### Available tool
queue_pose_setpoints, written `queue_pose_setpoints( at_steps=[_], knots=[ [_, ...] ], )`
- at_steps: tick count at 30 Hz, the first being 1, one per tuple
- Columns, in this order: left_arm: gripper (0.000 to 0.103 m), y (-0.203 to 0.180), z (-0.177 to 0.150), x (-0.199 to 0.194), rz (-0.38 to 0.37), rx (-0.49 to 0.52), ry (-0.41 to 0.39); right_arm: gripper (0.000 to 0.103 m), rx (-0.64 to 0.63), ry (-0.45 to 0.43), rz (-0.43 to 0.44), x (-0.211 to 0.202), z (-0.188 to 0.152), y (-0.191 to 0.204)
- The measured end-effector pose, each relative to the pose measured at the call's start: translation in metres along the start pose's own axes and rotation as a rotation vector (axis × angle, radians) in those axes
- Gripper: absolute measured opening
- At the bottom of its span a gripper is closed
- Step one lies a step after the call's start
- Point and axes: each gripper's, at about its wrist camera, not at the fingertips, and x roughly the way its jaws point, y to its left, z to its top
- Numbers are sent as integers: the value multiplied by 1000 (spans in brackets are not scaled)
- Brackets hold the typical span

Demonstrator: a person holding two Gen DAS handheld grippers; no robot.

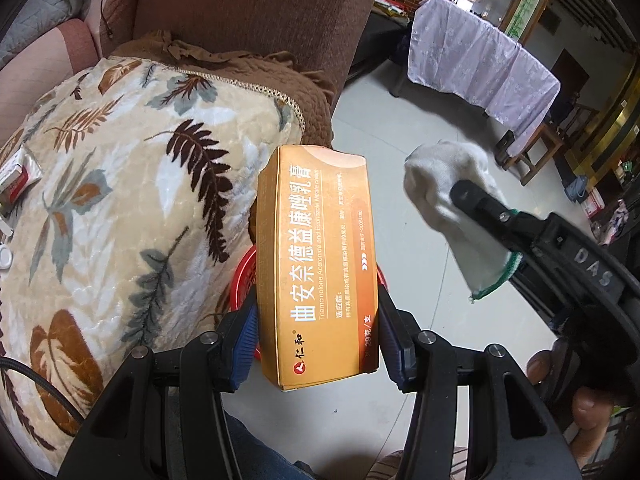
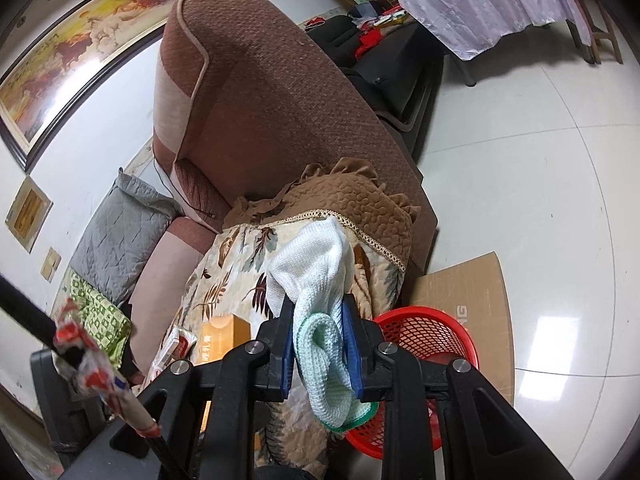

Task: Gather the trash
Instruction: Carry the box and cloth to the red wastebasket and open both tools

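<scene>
My left gripper (image 1: 318,336) is shut on an orange medicine box (image 1: 316,264) with Chinese print, held upright above a red mesh basket (image 1: 244,276) that peeks out behind it. My right gripper (image 2: 318,344) is shut on a white knitted glove (image 2: 316,280) with a green cuff. That glove (image 1: 448,192) and the right gripper (image 1: 468,190) also show at the right of the left wrist view. The red basket (image 2: 424,332) stands on the floor beside the sofa, just right of the right gripper. The orange box (image 2: 226,334) shows low at the left of the glove.
A brown sofa (image 2: 272,92) carries a leaf-patterned blanket (image 1: 120,184) with a small red-and-white packet (image 1: 16,178) on it. Cardboard (image 2: 472,284) lies on the tiled floor behind the basket. A cloth-covered table (image 1: 480,64) stands farther off. A red-and-white wrapper (image 2: 96,372) clings to a black rod.
</scene>
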Motion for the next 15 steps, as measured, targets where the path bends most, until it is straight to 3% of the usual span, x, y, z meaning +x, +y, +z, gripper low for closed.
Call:
queue_pose_setpoints(
  at_steps=[3,5,9,12,15],
  knots=[
    [61,2,0,4,-7,-4,17,58,30,15,-5,3,1,-6],
    [68,5,-1,4,-7,-12,13,61,32,12,-6,2,2,-6],
    [68,10,-2,-1,-17,-23,9,61,24,9,1,-1,2,-2],
    [69,17,-2,-19,-16,-40,-40,62,9,-3,15,-5,4,6],
    [69,26,-4,-45,5,-46,-106,75,-17,-20,44,-9,4,19]
  ],
)
